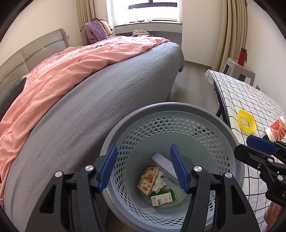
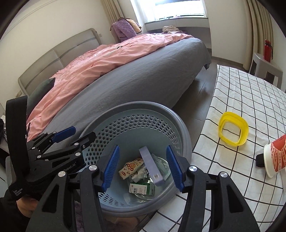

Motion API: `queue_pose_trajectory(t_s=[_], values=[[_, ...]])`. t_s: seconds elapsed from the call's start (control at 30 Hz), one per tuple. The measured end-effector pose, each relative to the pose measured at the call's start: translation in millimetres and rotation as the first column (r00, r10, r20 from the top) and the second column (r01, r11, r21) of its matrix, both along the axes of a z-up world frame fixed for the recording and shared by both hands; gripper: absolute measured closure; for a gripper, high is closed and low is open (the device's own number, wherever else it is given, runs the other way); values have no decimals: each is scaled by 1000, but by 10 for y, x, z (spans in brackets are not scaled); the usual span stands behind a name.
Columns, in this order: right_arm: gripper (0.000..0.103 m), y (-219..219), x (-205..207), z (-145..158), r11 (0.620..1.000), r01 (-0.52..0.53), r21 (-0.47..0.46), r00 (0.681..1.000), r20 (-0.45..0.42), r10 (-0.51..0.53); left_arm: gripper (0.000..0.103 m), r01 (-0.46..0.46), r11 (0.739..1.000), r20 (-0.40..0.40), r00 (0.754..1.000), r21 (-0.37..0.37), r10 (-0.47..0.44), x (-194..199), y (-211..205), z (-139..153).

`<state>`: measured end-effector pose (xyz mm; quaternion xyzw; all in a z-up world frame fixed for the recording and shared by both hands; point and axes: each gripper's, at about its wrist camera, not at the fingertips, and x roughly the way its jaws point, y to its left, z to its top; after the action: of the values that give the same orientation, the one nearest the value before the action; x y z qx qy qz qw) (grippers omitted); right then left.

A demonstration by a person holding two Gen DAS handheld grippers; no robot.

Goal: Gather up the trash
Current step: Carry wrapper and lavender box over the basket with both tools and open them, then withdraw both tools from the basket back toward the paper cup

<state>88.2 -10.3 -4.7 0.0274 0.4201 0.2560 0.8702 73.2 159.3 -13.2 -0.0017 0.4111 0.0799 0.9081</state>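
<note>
- The left wrist view looks steeply down along the left claw (image 1: 143,167), close over the basket (image 1: 178,114), with the bed (image 1: 107,92) to its left.
- The right wrist view looks down likewise along the right claw (image 2: 142,166), from slightly further right, it seems, showing more of the tabletop (image 2: 241,100).
- Both share the basket, the bed, the window (image 1: 144,10) and the yellow ring (image 1: 246,124).
- Each view catches the other claw at its edge.
</note>
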Motion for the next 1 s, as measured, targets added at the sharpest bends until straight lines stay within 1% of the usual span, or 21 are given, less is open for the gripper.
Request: queue_pose_trajectory(t_s=[0.4,0.47,0.7,0.77,1.0], values=[[50,-8,-35,8,1000,2,-2,1000,8,-2,41,-21,1000,13,1000,10,21,-21,-3,26],[50,-8,-47,10,1000,2,-6,1000,12,-2,38,-24,1000,17,1000,13,24,-27,-9,33],[49,-38,-89,27,1000,16,-17,999,32,-16,35,-26,1000,25,999,7,26,-35,-9,42],[48,-51,-104,33,1000,22,-21,999,37,-21,33,-26,1000,30,999,4,26,-42,-12,54],[43,-141,-152,69,998,54,-31,997,61,-52,32,-21,1000,41,999,1,21,-63,-60,75]])
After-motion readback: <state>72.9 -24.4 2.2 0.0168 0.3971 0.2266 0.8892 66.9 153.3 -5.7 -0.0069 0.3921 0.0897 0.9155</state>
